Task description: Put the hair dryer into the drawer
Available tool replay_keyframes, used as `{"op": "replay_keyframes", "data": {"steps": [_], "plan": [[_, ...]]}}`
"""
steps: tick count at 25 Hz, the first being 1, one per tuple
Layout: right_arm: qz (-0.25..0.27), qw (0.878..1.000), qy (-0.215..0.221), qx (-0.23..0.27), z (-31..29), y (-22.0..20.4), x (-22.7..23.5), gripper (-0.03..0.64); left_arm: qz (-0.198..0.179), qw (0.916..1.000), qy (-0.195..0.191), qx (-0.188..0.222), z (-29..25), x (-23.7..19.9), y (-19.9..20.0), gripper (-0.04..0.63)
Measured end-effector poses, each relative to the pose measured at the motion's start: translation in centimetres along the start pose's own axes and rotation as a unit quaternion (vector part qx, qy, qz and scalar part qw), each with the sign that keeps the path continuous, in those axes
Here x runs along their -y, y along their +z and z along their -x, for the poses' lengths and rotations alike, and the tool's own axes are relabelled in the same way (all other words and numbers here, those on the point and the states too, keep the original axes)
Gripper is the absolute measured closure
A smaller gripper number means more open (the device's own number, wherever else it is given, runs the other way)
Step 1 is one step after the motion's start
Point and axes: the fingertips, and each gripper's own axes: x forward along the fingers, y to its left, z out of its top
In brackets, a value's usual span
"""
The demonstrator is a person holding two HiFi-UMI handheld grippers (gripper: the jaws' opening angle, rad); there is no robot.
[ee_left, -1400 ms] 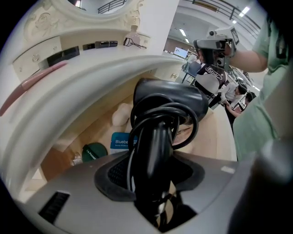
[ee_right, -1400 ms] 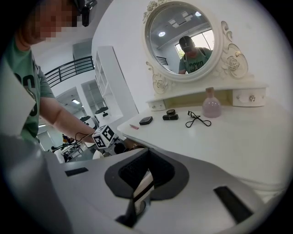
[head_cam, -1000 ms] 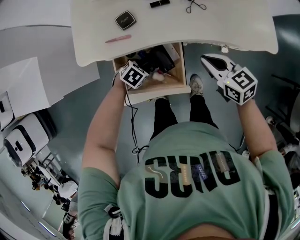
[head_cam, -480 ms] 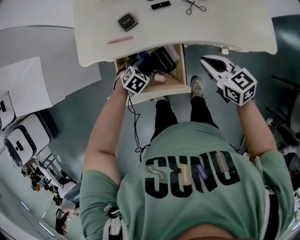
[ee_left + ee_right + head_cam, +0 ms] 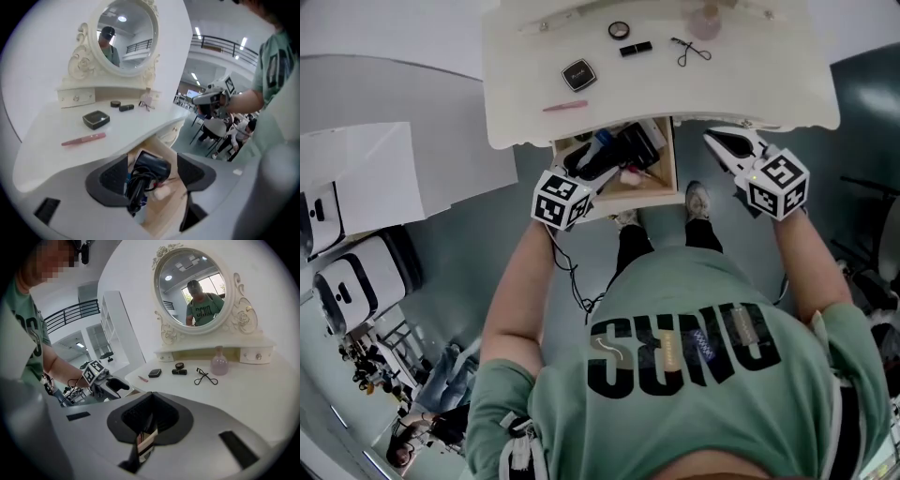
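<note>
The black hair dryer (image 5: 614,152) lies in the open wooden drawer (image 5: 670,161) under the white dressing table (image 5: 750,89), with its cord bundled on top. My left gripper (image 5: 598,176) hovers above the drawer's front edge, open and holding nothing. In the left gripper view the hair dryer (image 5: 150,169) shows past the left gripper (image 5: 152,177), down in the drawer (image 5: 169,206), apart from both pads. My right gripper (image 5: 724,141) is held up to the right of the drawer. In its own view the right gripper (image 5: 149,426) is shut on nothing.
On the tabletop lie a black compact (image 5: 578,75), a pink stick (image 5: 565,106), a lipstick (image 5: 635,48), an eyelash curler (image 5: 692,52) and a pink bottle (image 5: 219,365) below the oval mirror (image 5: 194,287). A black cord (image 5: 572,277) hangs by my left arm. White machines (image 5: 356,272) stand at left.
The left gripper has come up out of the drawer and back toward my body, leaving the hair dryer inside. The right gripper has risen a little.
</note>
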Motion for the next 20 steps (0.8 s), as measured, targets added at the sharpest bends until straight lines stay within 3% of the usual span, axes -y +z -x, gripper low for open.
{"op": "replay_keyframes", "data": {"steps": [7,13,20], "plan": [[0.019,1.0,-0.013,0.02,3.9,5.7,-1.3,0.623,0.031,0.9896,0.007,0.14,9.1,2.9,9.5,0.297],[0.033,0.998,-0.027,0.049,7.2,10.1,-1.3,0.623,0.043,0.9655,0.02,0.256,16.3,3.9,16.0,0.414],[0.036,0.995,-0.03,0.087,10.2,14.4,-1.3,0.623,0.038,0.9397,0.034,0.338,20.4,5.6,19.2,0.555]]}}
